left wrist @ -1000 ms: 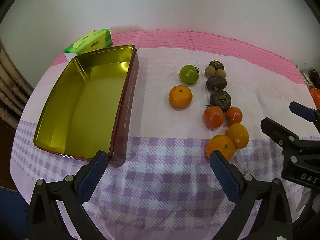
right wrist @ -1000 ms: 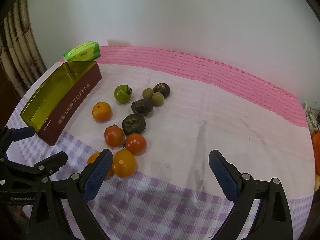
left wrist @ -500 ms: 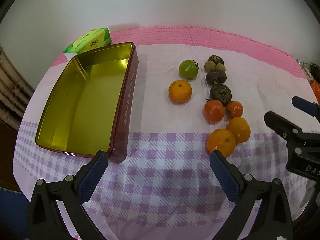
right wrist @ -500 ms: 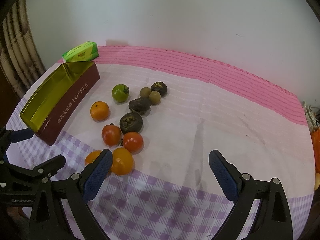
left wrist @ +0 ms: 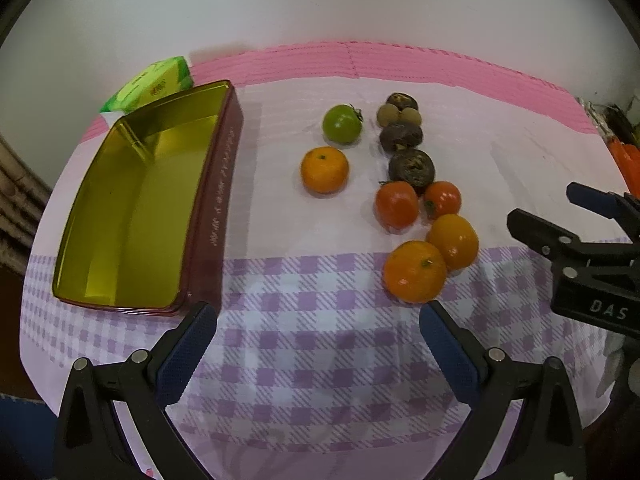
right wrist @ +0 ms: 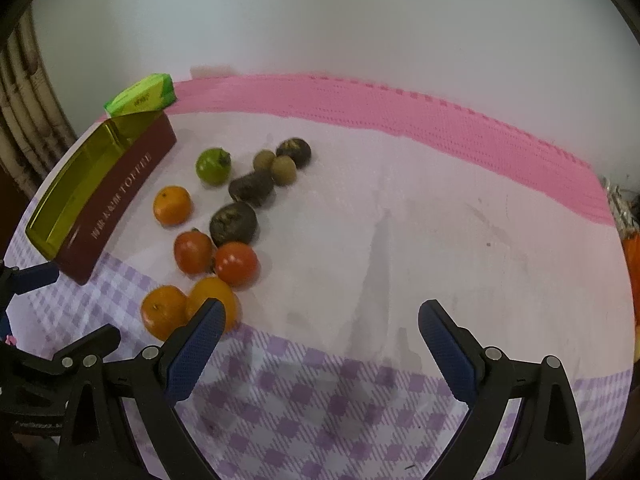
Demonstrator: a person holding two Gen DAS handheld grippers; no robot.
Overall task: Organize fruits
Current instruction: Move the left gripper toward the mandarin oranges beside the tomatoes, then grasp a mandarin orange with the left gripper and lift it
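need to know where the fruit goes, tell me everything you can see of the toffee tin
The toffee tin is a long rectangular metal box with rounded corners, shiny gold inside and dark red outside, with pale lettering along its side that reads TOFFEE in the right wrist view. It has no lid on and holds nothing. It lies flat on the tablecloth, left of the fruit and apart from it. A green packet sits just behind its far end; whether they touch is unclear. Neither tool touches it.
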